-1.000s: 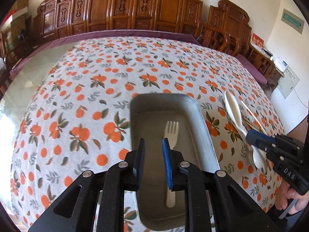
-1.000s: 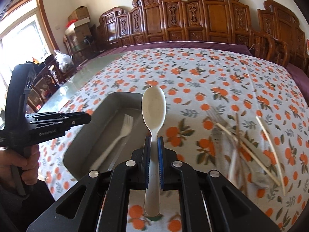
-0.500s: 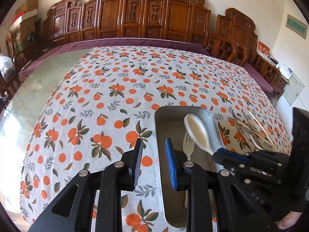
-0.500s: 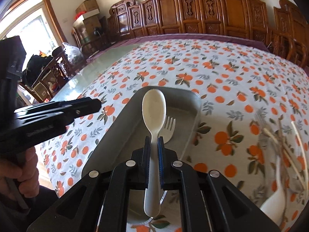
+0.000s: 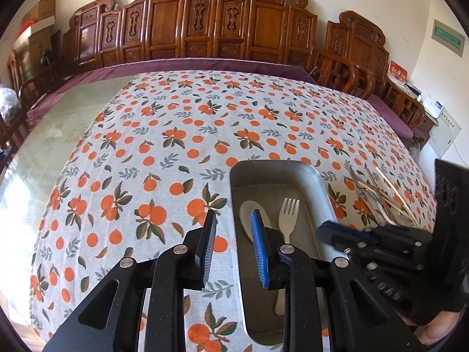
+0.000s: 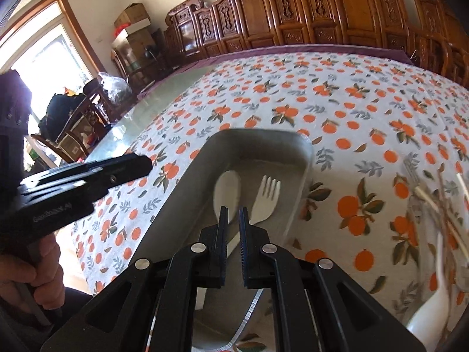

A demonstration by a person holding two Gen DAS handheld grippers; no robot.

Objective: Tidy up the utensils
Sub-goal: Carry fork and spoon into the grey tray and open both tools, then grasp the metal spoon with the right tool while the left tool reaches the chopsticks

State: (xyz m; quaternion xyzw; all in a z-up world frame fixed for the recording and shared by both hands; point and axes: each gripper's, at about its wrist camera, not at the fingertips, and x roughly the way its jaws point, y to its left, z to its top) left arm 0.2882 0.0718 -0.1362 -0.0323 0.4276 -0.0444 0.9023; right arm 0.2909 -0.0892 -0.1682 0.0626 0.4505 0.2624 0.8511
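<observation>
A grey metal tray (image 5: 293,170) (image 6: 258,138) lies on the orange-print tablecloth. Inside it a white spoon (image 5: 249,214) (image 6: 227,184) and a white fork (image 5: 288,217) (image 6: 265,199) lie side by side. My right gripper (image 6: 233,214) hangs over the tray's near end, open by a narrow gap and empty; it also shows in the left wrist view (image 5: 325,228). My left gripper (image 5: 233,223) is open and empty, above the tray's left edge; it also shows in the right wrist view (image 6: 143,164).
A loose pile of chopsticks and other utensils (image 5: 381,196) (image 6: 439,205) lies on the cloth right of the tray. Carved wooden chairs (image 5: 205,23) line the far side. Bare glass table top (image 5: 58,123) lies left of the cloth.
My right gripper has let go of the white spoon, which now lies in the tray left of the fork. Its jaws have opened slightly. The left gripper has stayed open.
</observation>
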